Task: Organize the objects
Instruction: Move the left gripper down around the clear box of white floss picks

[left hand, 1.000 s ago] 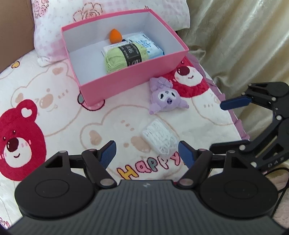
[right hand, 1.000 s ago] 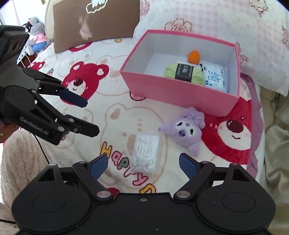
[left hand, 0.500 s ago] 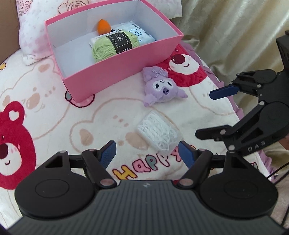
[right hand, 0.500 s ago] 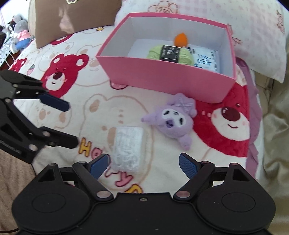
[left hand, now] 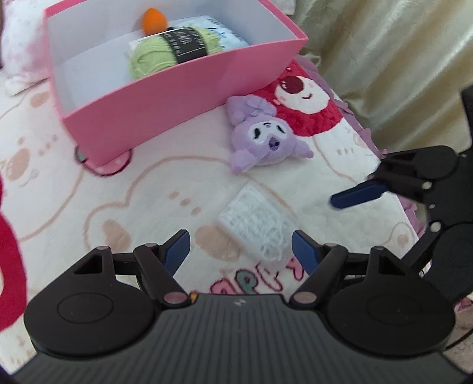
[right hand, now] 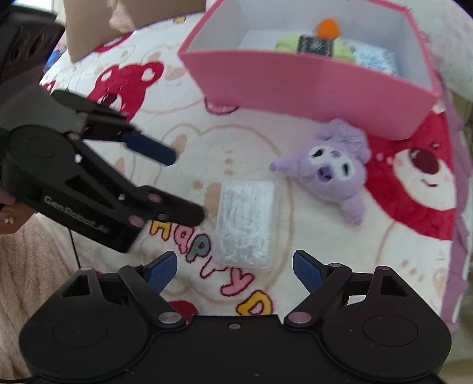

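Note:
A clear packet of white bits lies flat on the bear-print blanket. My left gripper hangs open over its near end, nothing between the fingers. My right gripper is open too, just short of the same packet. Each gripper shows in the other's view: the left gripper at the packet's left, and a blue pad of the right one to the packet's right. A purple plush toy lies between the packet and the pink box.
The box holds green yarn, an orange ball and a blue-white packet. Pink pillows sit behind it. The blanket ends at a purple fringe beside a beige curtain. A sleeve is at lower left.
Both grippers have sunk toward the blanket and drawn in on the clear packet from either side. The packet, plush and box now look larger. Neither gripper's opening has changed.

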The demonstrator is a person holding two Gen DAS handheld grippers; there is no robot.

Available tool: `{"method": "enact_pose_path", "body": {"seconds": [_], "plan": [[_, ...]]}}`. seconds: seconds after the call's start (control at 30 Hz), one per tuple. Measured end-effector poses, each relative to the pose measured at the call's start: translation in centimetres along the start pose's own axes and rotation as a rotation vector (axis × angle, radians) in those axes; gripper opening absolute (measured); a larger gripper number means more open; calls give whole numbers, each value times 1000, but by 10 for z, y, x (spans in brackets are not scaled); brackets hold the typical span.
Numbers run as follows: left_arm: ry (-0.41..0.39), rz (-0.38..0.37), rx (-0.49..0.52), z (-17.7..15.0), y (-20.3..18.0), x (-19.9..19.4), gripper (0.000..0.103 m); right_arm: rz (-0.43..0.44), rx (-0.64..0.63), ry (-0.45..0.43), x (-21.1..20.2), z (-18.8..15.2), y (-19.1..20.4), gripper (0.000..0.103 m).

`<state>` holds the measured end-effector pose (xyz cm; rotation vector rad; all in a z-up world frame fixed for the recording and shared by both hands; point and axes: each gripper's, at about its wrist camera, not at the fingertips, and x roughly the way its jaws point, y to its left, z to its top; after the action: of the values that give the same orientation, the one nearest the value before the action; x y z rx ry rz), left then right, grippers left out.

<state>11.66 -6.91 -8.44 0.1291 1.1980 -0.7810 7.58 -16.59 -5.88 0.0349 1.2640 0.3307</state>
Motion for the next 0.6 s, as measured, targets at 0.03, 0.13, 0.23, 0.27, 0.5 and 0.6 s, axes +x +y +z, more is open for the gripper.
{"method": "enact_pose_path", "body": {"seconds": [0.03, 0.13, 0.23, 0.27, 0.5, 0.6], "plan": [[-14, -7, 11, 0, -1, 3, 74, 16, 11, 16, 4, 4, -2, 88], [-26, -27, -30, 0, 7, 14, 74, 18, 44, 37, 13, 11, -5, 88], [-52, -60, -57, -2, 17, 17, 74, 22, 48, 41, 18, 7, -3, 88], [-59, -65, -62, -3, 20, 19, 74, 17, 48, 43, 22, 7, -2, 88], [-51, -83, -78, -14, 29, 37, 74, -80, 106, 61, 48, -1, -7, 88], [-60, -80, -93, -17, 30, 45, 74, -99, 130, 62, 55, -5, -9, 88]]}}
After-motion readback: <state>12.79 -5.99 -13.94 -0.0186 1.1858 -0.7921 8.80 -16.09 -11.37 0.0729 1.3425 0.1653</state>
